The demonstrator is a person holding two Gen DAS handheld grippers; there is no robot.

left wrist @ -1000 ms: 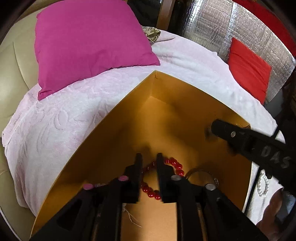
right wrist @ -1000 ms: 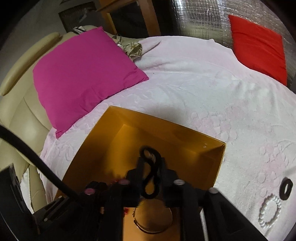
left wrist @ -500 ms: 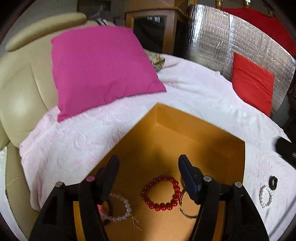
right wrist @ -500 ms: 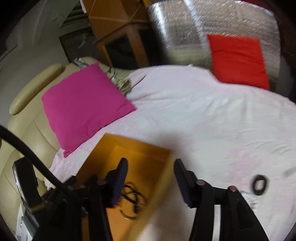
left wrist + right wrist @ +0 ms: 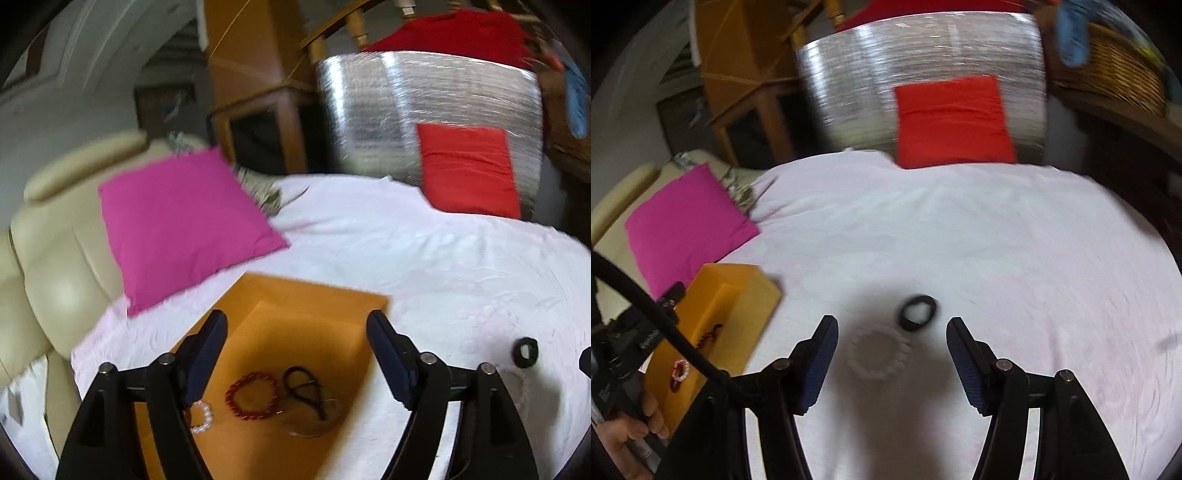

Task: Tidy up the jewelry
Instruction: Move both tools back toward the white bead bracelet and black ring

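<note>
Orange box (image 5: 303,314) is seen holding a red bead bracelet (image 5: 252,396), black cord (image 5: 304,387) and pale bead bracelet (image 5: 201,419). Left gripper (image 5: 295,354) is held spread above it, empty. Right gripper (image 5: 891,354), likewise spread and empty, is held over a white bead bracelet (image 5: 880,350) and black ring (image 5: 919,308) on the pink blanket (image 5: 997,240).

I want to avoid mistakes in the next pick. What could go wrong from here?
1. The white bracelet and black ring lie close together between the open right gripper fingers; closing could catch both or push one away.
2. The white bracelet is pale on the pale blanket, and the view is blurred, so aiming may be off.
3. The soft blanket may get pinched with the bracelet.
</note>
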